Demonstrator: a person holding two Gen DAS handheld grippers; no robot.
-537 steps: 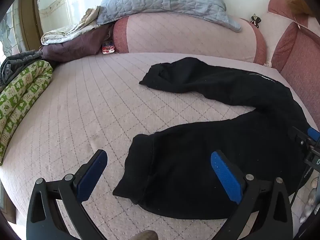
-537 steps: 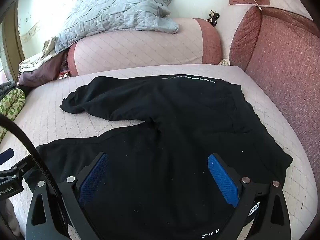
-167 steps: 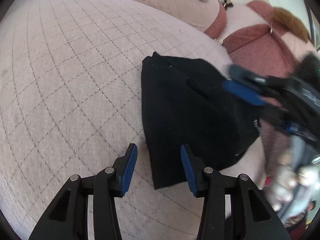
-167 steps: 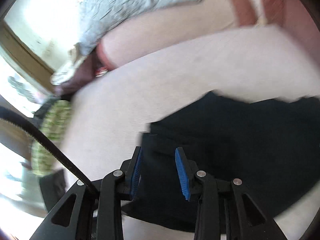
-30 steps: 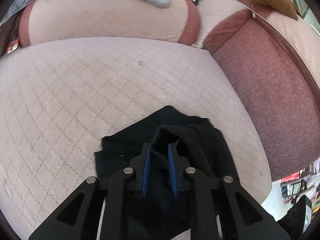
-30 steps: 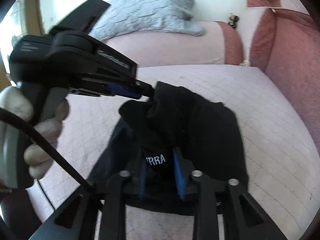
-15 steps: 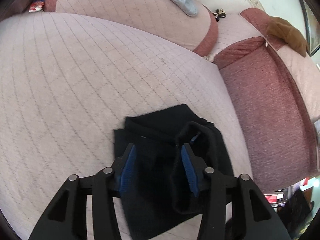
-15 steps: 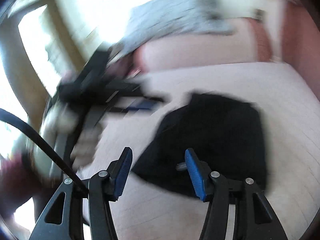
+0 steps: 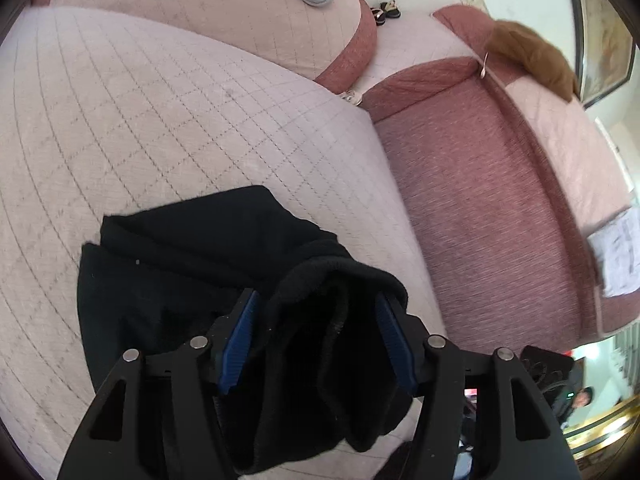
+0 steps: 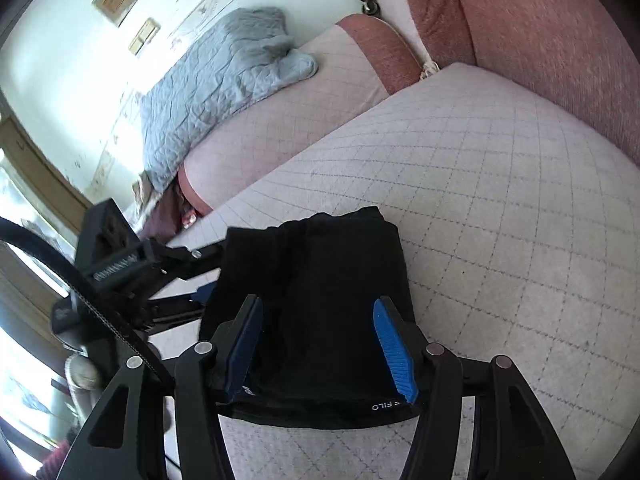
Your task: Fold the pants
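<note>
The black pants [image 10: 320, 280] lie folded into a small bundle on the pale quilted bed [image 10: 500, 208]. In the left wrist view the pants [image 9: 192, 264] have a loose rolled fold standing up between the blue pads. My left gripper [image 9: 316, 344] is open around that raised fold, not gripping it. My right gripper [image 10: 320, 344] is open just above the near end of the bundle. The left gripper [image 10: 120, 272] also shows at the bundle's left side in the right wrist view.
A pink bolster [image 9: 224, 8] and a grey-blue quilt [image 10: 224, 80] lie at the head of the bed. A dark red padded side [image 9: 480, 208] rises on the right. A brown cloth [image 9: 532, 60] hangs on it.
Both grippers have let go of the pants and opened wide. The bundle has dropped onto the bed. The right gripper has swung back over the bundle's near end.
</note>
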